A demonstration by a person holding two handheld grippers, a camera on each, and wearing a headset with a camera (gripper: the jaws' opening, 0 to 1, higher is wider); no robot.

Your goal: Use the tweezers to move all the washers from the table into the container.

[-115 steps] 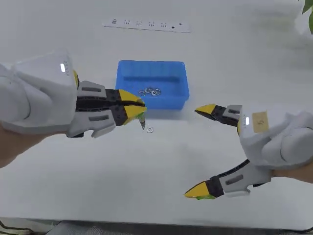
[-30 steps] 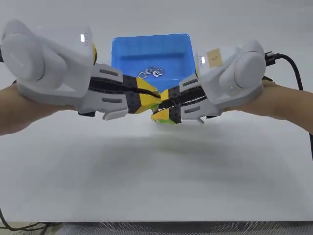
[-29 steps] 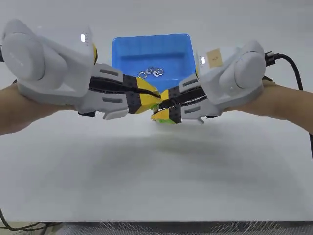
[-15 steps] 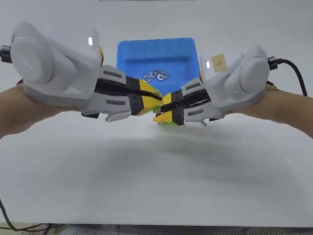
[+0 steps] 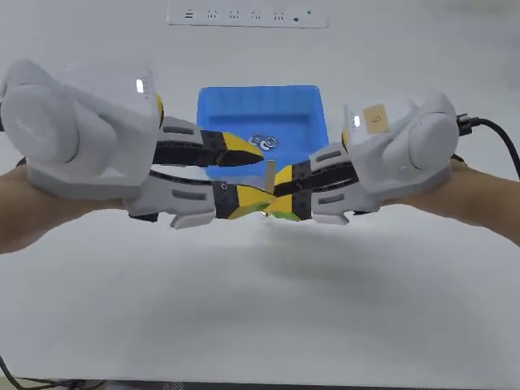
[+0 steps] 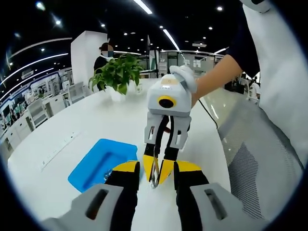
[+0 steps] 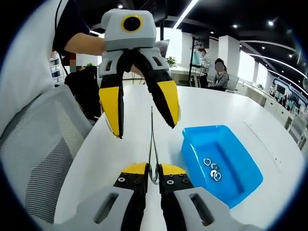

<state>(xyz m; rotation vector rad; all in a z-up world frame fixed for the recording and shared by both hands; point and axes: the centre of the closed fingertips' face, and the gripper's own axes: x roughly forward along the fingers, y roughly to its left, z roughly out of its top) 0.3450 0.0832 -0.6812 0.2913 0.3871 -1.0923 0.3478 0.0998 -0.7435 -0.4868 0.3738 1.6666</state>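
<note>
Right gripper view: right gripper jaws pressed together on thin metal tweezers, which stick forward over the white table. Cannot tell whether the tweezer tips are spread or pinched. Left gripper faces it, yellow-tipped jaws wide apart on either side of the tweezers' far end, not touching them. Blue rectangular plastic container sits to the right, a small cluster of silver metal washers inside. Head view: both grippers meet just in front of the container.
</note>
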